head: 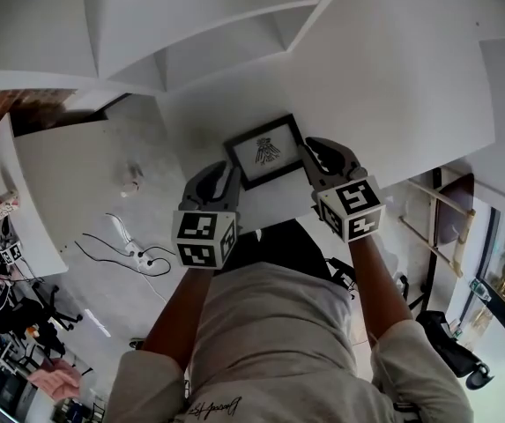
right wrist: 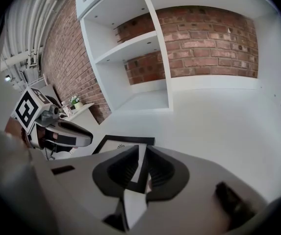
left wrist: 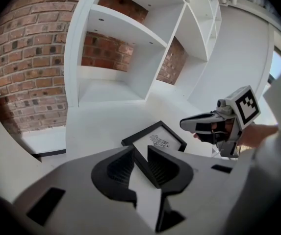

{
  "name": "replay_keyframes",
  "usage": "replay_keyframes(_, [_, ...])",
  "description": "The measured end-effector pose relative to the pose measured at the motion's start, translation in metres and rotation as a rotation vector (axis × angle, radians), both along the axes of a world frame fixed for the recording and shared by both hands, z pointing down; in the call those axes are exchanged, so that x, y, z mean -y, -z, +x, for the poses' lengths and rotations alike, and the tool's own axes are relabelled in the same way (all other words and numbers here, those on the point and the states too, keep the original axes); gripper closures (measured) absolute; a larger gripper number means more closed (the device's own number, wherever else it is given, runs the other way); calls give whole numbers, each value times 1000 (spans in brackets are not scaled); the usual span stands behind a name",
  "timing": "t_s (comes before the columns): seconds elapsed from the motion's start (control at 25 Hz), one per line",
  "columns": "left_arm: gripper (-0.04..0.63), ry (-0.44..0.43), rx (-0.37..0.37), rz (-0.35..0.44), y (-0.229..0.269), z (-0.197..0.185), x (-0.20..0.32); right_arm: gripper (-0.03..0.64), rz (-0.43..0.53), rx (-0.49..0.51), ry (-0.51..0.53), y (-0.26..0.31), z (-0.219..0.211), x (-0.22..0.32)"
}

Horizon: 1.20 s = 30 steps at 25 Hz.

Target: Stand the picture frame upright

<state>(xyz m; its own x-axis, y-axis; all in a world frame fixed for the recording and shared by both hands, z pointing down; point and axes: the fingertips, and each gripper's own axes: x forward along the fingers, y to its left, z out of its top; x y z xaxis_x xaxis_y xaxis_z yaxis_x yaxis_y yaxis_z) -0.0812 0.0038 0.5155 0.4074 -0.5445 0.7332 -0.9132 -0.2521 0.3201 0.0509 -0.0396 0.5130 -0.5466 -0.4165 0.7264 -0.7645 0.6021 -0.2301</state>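
Currently, on the white desk, the picture frame is laid flat. Its near-left corner is straddled by the left gripper, fingers parted; its right rail by the right gripper, fingers also unclenched. Both sides should be pinched evenly before tilting.

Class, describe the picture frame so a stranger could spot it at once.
Start at the white shelf unit against the brick wall, then drop to the white surface before it. There rests the picture frame: a black border round a white sheet with a small dark drawing; the surface around it is plain white.
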Motion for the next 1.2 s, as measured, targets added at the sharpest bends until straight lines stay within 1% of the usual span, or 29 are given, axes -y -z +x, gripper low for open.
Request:
replay_keyframes(0.12, [494, 25, -1, -28, -7, 0, -3, 584, -7, 1, 5, -6, 0, 1])
replay_keyframes(0.2, [483, 36, -15, -46, -11, 2, -4, 581, -17, -2, 11, -10, 2, 2])
replay_keyframes(0.32, [473, 47, -33, -65, -16, 5, -6, 546, -34, -8, 26, -16, 2, 2])
replay_keyframes(0.44, [467, 52, -35, -75, -20, 8, -7, 532, -43, -17, 42, -21, 3, 1])
replay_keyframes(0.84, [465, 113, -49, -89, -26, 4, -4, 526, -57, -10, 70, -30, -3, 2])
replay_keyframes(1.08, [465, 144, -75, -111, -30, 5, -4, 526, -63, -7, 84, -31, -6, 3])
replay_keyframes(1.2, [465, 150, -77, -114, -31, 5, -4, 526, -71, -4, 92, -33, -8, 3])
